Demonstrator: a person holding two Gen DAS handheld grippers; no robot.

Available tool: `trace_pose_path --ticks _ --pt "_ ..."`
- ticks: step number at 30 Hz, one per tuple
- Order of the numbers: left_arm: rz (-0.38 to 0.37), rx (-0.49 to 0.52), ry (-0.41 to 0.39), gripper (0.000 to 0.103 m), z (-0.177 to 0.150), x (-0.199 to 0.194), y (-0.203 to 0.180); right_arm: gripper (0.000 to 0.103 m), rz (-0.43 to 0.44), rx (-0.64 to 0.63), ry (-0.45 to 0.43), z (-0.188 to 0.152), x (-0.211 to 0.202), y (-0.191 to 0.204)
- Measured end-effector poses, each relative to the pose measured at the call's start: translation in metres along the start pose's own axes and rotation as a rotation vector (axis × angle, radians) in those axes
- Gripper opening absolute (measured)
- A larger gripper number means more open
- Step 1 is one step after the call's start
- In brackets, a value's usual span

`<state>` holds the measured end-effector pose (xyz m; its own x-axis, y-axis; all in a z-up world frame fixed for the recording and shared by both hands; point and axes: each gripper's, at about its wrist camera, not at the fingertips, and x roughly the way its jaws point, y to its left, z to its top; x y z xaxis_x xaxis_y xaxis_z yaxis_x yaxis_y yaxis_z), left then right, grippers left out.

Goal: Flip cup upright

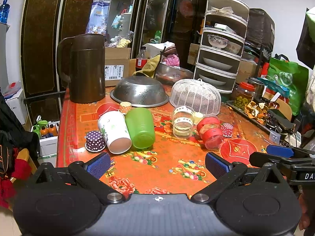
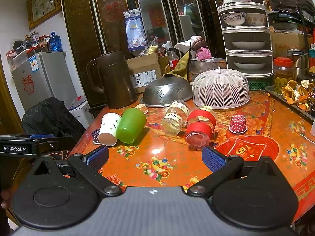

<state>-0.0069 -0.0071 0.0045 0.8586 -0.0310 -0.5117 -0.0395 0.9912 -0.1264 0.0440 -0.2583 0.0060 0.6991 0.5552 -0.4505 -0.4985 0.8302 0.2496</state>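
In the left wrist view, the left gripper (image 1: 157,166) hung over the near edge of the table (image 1: 169,157) with its blue pads wide apart and nothing between them. Beyond it, left of centre, a green cup (image 1: 140,130) lay on its side with its mouth towards the camera, touching a white paper cup (image 1: 115,131) that lay tipped over on its left. A purple dotted cup (image 1: 94,141) stood mouth down just left of those. To the right lay a clear jar (image 1: 182,123) and a red-banded jar (image 1: 210,132), both on their sides.

In the right wrist view, the right gripper (image 2: 155,158) was likewise wide open and empty, near the table edge. The green cup (image 2: 131,125) lay far left, against the white paper cup (image 2: 109,128). A colander (image 2: 166,91) sat upside down behind them.
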Motion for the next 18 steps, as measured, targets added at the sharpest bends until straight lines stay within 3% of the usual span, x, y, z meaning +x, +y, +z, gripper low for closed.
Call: trace_pose_path --ticks 18 --pt "-0.006 -0.007 0.012 0.103 0.0013 0.0021 0.0019 0.102 -0.004 0.001 0.001 -0.0004 0.0003 -0.0006"
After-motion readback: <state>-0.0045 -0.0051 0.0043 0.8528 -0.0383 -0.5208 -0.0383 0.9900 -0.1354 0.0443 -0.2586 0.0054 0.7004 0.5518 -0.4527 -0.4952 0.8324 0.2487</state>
